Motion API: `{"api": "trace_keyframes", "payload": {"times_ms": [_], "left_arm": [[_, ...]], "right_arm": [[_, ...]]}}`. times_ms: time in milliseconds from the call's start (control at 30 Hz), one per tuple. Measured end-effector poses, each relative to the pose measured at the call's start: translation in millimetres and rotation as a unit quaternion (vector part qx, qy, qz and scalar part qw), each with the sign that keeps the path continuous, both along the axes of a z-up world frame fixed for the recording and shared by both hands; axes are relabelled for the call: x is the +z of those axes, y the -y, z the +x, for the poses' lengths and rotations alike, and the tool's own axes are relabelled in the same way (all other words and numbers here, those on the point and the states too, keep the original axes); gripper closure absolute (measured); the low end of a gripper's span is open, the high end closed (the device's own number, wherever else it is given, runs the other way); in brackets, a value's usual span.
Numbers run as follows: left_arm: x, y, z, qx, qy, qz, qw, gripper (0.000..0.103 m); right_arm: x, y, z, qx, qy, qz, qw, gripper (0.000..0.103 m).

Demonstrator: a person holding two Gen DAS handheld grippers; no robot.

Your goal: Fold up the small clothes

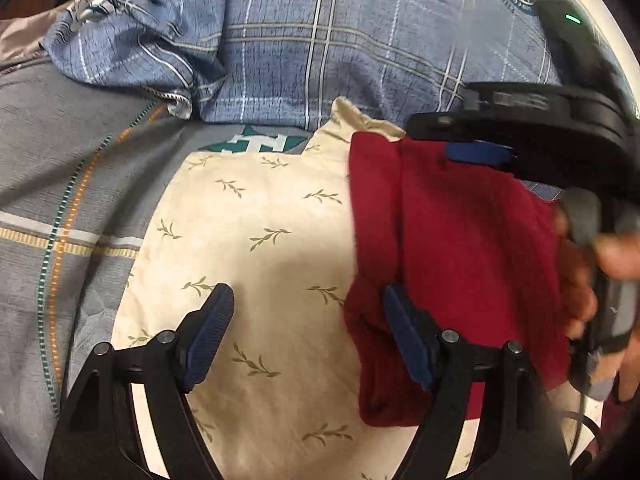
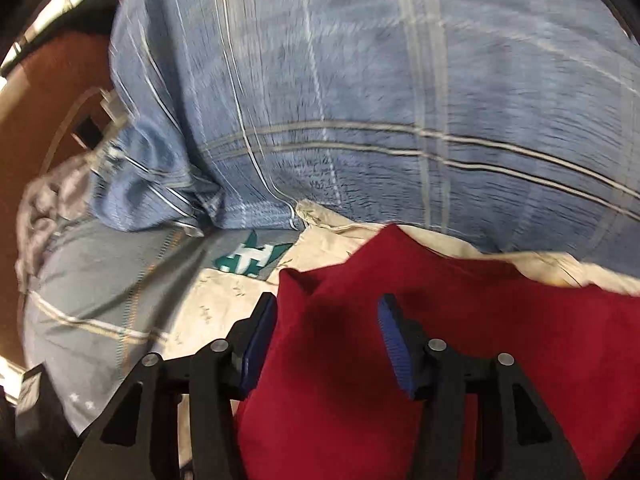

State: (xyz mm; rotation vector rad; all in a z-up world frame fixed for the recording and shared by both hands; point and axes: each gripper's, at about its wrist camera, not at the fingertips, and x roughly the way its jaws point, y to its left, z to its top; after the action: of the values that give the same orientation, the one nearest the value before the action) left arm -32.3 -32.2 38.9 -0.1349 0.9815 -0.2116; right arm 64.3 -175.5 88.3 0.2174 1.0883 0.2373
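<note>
The bed [image 1: 60,184] is covered with a grey sheet bearing white, yellow and green-dotted stripes and a teal-and-white emblem [image 1: 256,142]. A cream cloth [image 1: 256,248] printed with olive leaf sprigs lies flat on the sheet. A dark red garment [image 1: 460,248] lies on the cream cloth, toward its right side. A blue plaid pillow [image 1: 340,40] lies along the far edge of the bed, touching the cream cloth's far corner.
</note>
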Motion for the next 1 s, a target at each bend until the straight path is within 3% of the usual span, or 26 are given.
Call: {"api": "trace_keyframes", "payload": {"times_ms": [100, 200, 300, 400, 600, 700, 800, 833, 1000], "left_arm": [[-1.1, -0.8, 2.9, 0.0, -0.002, -0.007, 1.0, 0.026], [-2.1, 0.0, 2.7, -0.003, -0.003, -0.005, 1.0, 0.026], [-0.1, 0.1, 2.2, -0.003, -0.003, -0.008, 1.0, 0.026], [2.1, 3.2, 2.1, -0.004, 0.005, -0.005, 1.0, 0.026], [2.7, 4.3, 2.1, -0.004, 0.007, 0.002, 1.0, 0.026], [2.7, 4.9, 2.6, -0.006, 0.009, 0.002, 0.9999, 0.026], [3.3, 4.4, 2.2, -0.006, 0.01, 0.0, 0.9999, 0.026], [3.2, 4.0, 2.4, -0.006, 0.009, -0.002, 0.9999, 0.026], [2.5, 3.7, 2.7, -0.005, 0.005, -0.003, 1.0, 0.026]], "right_arm": [[-24.2, -11.2, 21.7, 0.001, -0.041, -0.022, 0.999, 0.053], [-29.6, -13.1, 20.7, 0.004, -0.036, -0.065, 0.997, 0.091], [-15.8, -15.8, 15.4, 0.009, -0.008, -0.055, 0.998, 0.099], [-9.9, -22.1, 14.8, 0.017, 0.008, -0.052, 0.998, 0.099], [-39.3, -31.7, 20.2, 0.022, -0.012, -0.056, 0.998, 0.099], [-24.7, -19.8, 11.4, 0.018, -0.002, -0.021, 1.0, 0.091], [-7.8, -14.1, 3.6, 0.022, 0.0, -0.01, 1.0, 0.07], [-2.9, -14.1, -0.2, 0.024, 0.005, -0.013, 1.0, 0.068], [-6.7, -25.5, -6.4, 0.033, 0.002, -0.048, 0.998, 0.072]]}}
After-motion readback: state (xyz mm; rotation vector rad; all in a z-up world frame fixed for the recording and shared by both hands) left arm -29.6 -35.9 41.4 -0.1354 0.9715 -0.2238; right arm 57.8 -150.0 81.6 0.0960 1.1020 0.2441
